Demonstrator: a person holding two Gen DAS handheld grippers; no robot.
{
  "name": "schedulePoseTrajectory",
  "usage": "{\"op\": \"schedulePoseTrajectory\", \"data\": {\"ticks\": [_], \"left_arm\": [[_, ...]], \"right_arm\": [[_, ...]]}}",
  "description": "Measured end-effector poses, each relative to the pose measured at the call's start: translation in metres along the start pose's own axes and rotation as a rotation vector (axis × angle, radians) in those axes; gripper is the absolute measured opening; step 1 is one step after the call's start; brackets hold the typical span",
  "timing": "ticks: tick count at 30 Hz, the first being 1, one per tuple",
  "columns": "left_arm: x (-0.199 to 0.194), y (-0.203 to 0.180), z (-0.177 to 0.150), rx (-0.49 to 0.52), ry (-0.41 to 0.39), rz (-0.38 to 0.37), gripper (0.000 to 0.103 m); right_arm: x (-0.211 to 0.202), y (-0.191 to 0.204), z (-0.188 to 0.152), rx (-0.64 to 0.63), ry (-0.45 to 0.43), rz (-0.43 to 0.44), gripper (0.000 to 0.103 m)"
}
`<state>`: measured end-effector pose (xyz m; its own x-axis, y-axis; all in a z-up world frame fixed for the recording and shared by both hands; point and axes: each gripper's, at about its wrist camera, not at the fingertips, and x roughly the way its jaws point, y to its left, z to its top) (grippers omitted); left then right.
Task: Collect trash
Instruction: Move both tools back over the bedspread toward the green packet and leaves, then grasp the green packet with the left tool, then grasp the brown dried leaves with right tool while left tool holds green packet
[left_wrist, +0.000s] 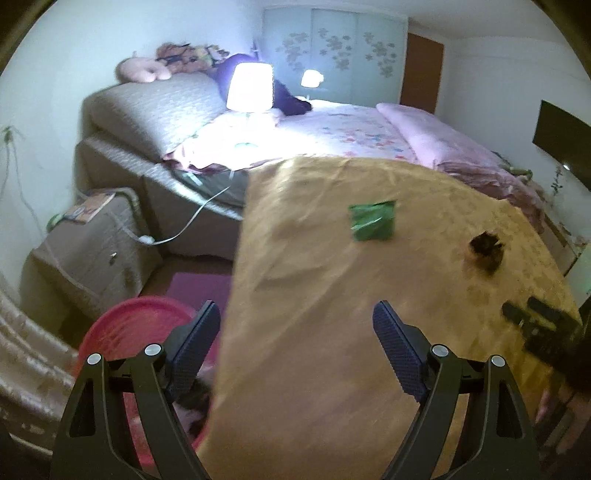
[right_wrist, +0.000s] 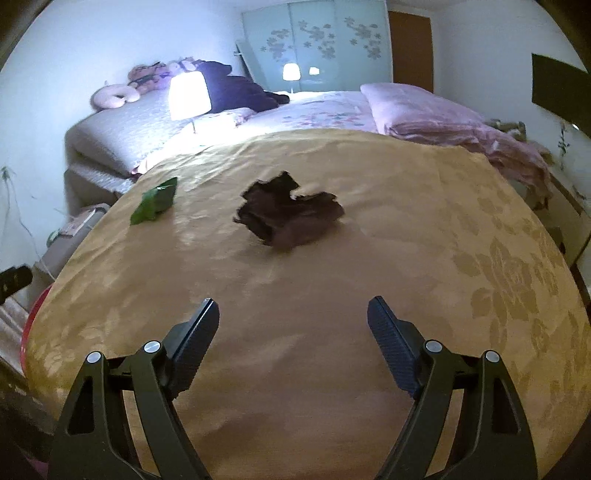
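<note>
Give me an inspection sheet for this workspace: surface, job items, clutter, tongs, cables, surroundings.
Surface: table under a gold patterned cloth, wrinkled.
Job's things: green wrapper and dark crumpled scrap lie apart on the cloth; red bin stands below the table's left edge, something inside, unclear what.
Clutter: nothing else seen on the cloth.
Tongs: left tongs open, empty, over the table edge by the bin; right tongs open, empty, short of the scrap.
Cables: white cord hangs from the bed to the nightstand.
Surroundings: bed, lit lamp, plush toys, floral wardrobe.
</note>
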<state>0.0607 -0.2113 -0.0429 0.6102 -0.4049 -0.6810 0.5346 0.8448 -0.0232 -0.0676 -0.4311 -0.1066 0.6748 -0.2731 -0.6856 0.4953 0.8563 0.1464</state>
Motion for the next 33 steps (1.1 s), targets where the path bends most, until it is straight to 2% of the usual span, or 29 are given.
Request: {"op": "schedulePoseTrajectory", "data": {"ticks": [5,10,17,22,25,27,28,30,33], "left_arm": [[0.027,-0.033,0.018,0.009,-0.01,-0.037,0.081],[0.059,-0.052,0.033,-0.027,0.017,-0.067,0.081],[0.097,-0.071,0.052,-0.009,0.034,-0.051,0.081],[0.123,-0.072,0.061,-0.018,0.088,-0.05,0.08],[0.13,-0.069,0.067,-0.037,0.094,-0.052,0.07],[0.135,-0.07,0.069,-0.03,0.112,-0.055,0.059],[0.137,-0.07,0.069,-0.03,0.118,-0.05,0.059],[0.138,-0.071,0.07,-0.025,0.117,-0.051,0.048],[0.137,-0.071,0.07,-0.013,0.118,-0.052,0.044]], "right_arm": [[-0.003,-0.007,-0.002,0.014,0.002,0.024,0.08],[-0.005,-0.01,-0.002,0.022,0.004,0.04,0.08],[-0.007,-0.011,-0.002,0.029,0.002,0.051,0.081],[-0.007,-0.012,-0.001,0.03,0.001,0.052,0.081],[-0.007,-0.012,-0.001,0.027,0.002,0.049,0.081],[-0.007,-0.012,-0.001,0.026,0.002,0.048,0.081],[-0.007,-0.012,-0.001,0.024,0.003,0.047,0.081],[-0.007,-0.011,-0.001,0.019,0.005,0.043,0.081],[-0.007,-0.01,0.0,0.009,0.009,0.039,0.081]]}}
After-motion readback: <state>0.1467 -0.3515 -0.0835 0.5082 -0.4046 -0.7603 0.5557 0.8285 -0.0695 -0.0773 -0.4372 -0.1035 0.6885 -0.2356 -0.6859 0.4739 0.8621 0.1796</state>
